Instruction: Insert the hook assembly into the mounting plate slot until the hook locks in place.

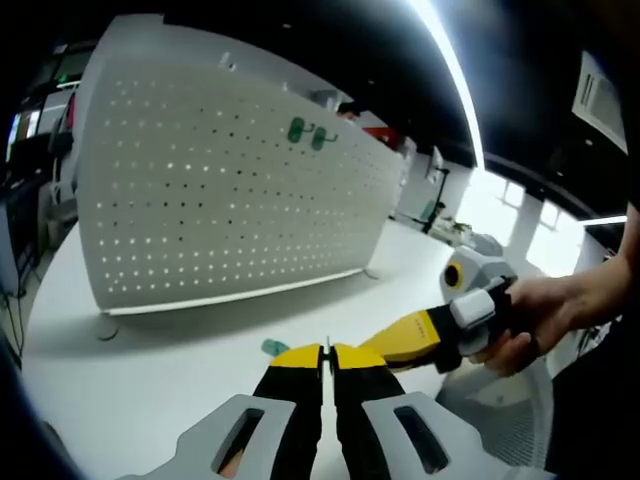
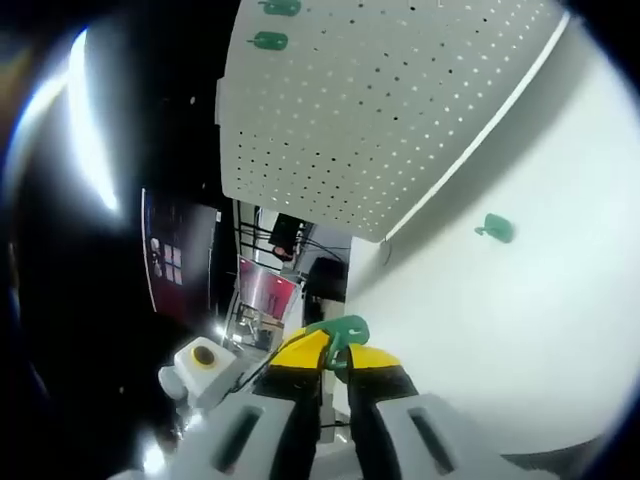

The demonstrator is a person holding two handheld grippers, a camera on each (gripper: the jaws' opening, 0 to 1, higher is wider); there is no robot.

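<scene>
Between the yellow tips of the right tool [image 2: 334, 352] a green hook [image 2: 341, 331] is pinched, its curl poking out above the jaws, well short of the white pegboard [image 2: 380, 110]. Two more green hooks [image 2: 270, 41] already sit in the board's holes, and a loose hook [image 2: 496, 228] lies on the white worktop [image 2: 520, 330] near the board's foot — open surface all round it. In the left gripper view the left tool [image 1: 326, 352] is pressed together on nothing, with a hand [image 1: 535, 322] gripping the other tool beside it.
</scene>
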